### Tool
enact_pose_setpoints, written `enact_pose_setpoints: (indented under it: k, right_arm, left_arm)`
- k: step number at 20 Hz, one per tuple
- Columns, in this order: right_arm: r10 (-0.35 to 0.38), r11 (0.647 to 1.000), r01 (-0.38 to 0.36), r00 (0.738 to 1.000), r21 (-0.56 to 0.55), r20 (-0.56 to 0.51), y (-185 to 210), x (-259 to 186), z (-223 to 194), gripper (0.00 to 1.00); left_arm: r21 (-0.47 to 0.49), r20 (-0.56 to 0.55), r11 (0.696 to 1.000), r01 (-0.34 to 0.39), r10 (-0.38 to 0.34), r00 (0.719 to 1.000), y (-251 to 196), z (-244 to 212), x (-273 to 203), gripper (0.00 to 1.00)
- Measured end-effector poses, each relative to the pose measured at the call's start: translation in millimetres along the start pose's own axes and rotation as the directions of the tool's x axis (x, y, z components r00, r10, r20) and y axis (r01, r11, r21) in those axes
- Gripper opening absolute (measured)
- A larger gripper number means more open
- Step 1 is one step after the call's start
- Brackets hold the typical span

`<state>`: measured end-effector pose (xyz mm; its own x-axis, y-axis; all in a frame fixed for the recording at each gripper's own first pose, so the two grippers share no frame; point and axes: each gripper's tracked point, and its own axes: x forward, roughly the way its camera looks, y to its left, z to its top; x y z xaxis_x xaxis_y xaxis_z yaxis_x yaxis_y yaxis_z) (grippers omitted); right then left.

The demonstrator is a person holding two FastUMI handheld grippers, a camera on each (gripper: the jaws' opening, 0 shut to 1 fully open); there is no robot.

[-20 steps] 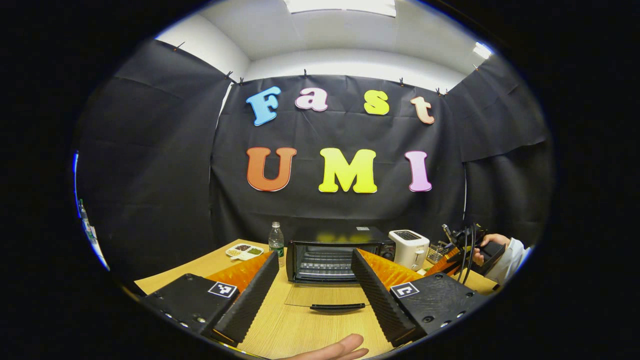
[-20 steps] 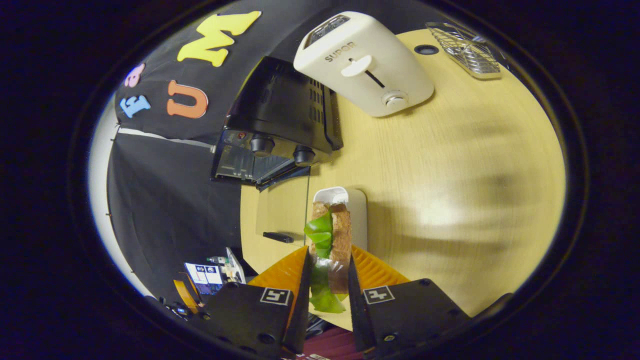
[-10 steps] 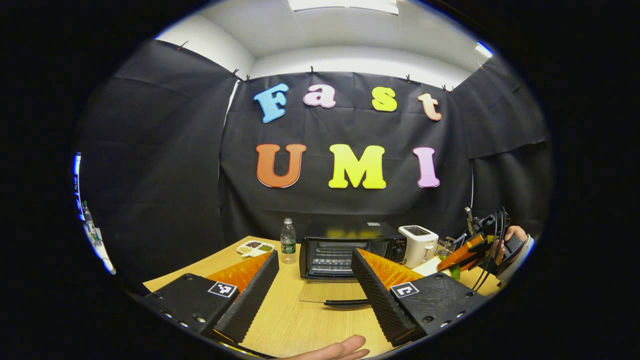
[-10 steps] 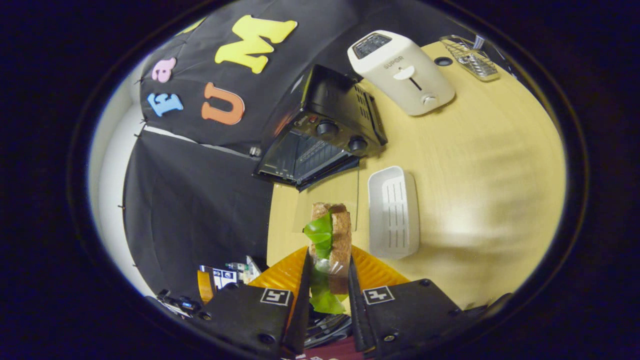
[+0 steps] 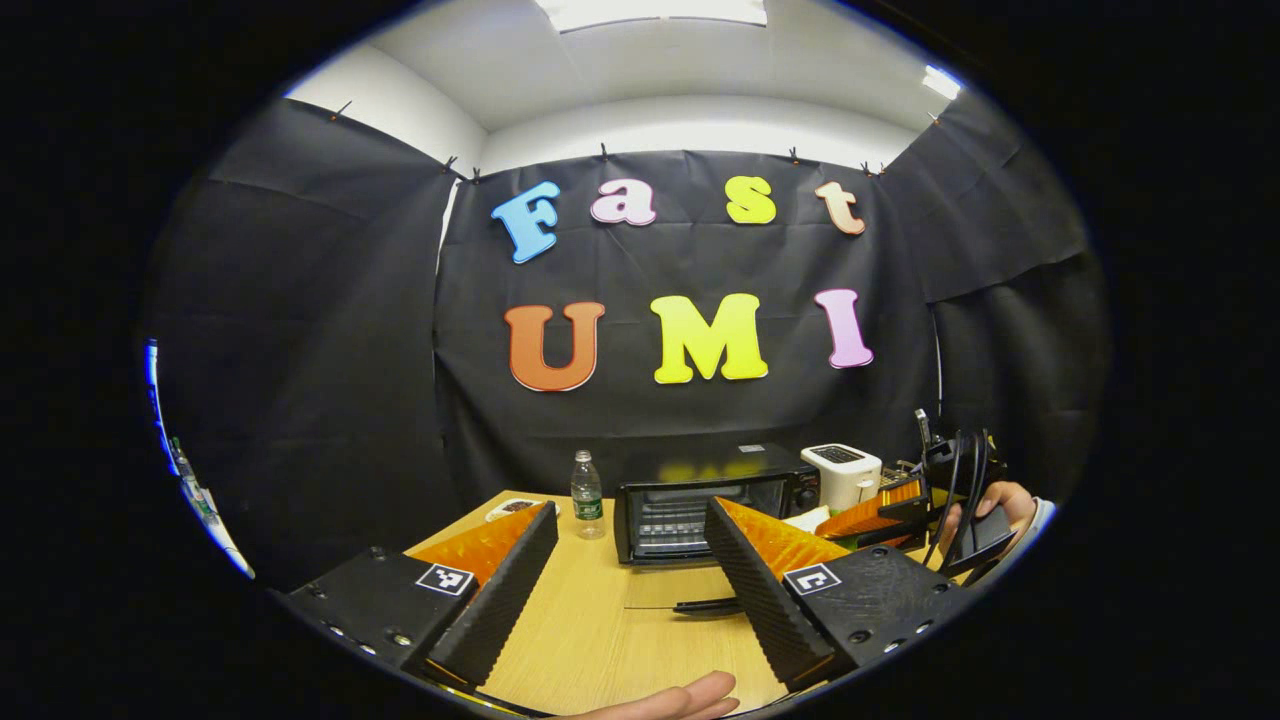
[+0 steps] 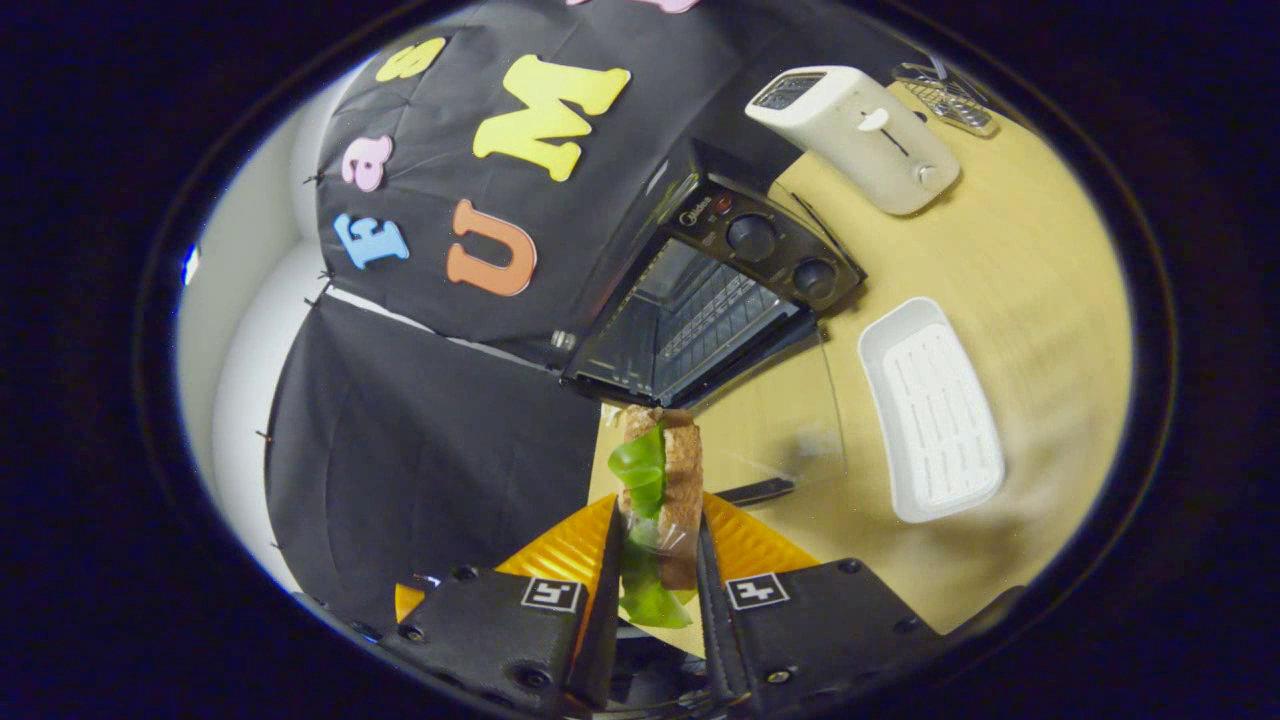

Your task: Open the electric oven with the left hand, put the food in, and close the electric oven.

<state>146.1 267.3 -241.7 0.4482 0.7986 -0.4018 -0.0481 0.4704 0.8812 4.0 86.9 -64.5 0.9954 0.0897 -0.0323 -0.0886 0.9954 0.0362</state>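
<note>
Your table carries the oven, whose glass door lies folded flat toward you, rack exposed. Beside it sit the toaster and an empty white tray. Your right gripper has both fingers pinched on the sandwich, held in the air just short of the door. Your left gripper hangs wide apart, holding nothing, well back from the oven. Watch that loose green leaf: a tilt or a brush against the door edge could drag it out.
</note>
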Motion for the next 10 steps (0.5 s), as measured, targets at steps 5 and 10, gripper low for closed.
enact_pose_setpoints:
  k: [5, 10]
  right_arm:
    - [0.028, 0.991, -0.059, 0.968, 0.119, 0.249, 13, 73, 24, 0.39]
    - [-0.029, 0.993, -0.024, 0.895, 0.113, 0.446, 11, 144, 53, 0.39]
  left_arm:
    - [0.001, -0.008, 1.0, -0.006, 0.006, 1.0, 19, -5, 1, 0.97]
    - [0.001, 0.0, 0.999, -0.044, 0.044, 0.999, 45, -13, 3, 0.97]
